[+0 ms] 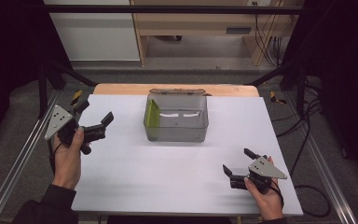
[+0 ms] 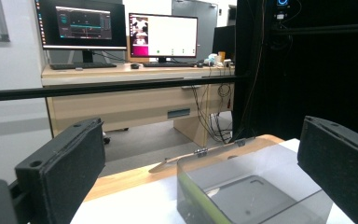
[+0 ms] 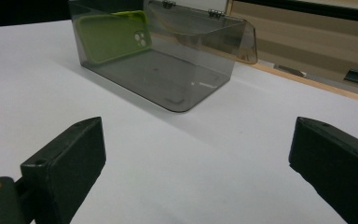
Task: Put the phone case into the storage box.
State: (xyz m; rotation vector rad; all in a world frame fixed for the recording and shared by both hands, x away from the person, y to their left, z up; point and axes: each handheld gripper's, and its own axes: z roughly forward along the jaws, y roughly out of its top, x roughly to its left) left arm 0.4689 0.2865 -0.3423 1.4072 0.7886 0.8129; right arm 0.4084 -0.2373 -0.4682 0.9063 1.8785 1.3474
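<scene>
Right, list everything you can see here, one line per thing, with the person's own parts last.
table: one, white top with a wood edge at the back, centre of the high view.
box: one, clear grey, lid open and hinged back, at the table's far middle.
phone case: one, green, upright against the left wall inside the box.
desk: one, light wood, beyond the table.
monitors: two, switched on, on the desk.
keyboards: two, dark, below the monitors.
left hand-held gripper: one, black, open, empty, over the table's left edge.
right hand-held gripper: one, black, open, empty, near the table's right front.
</scene>
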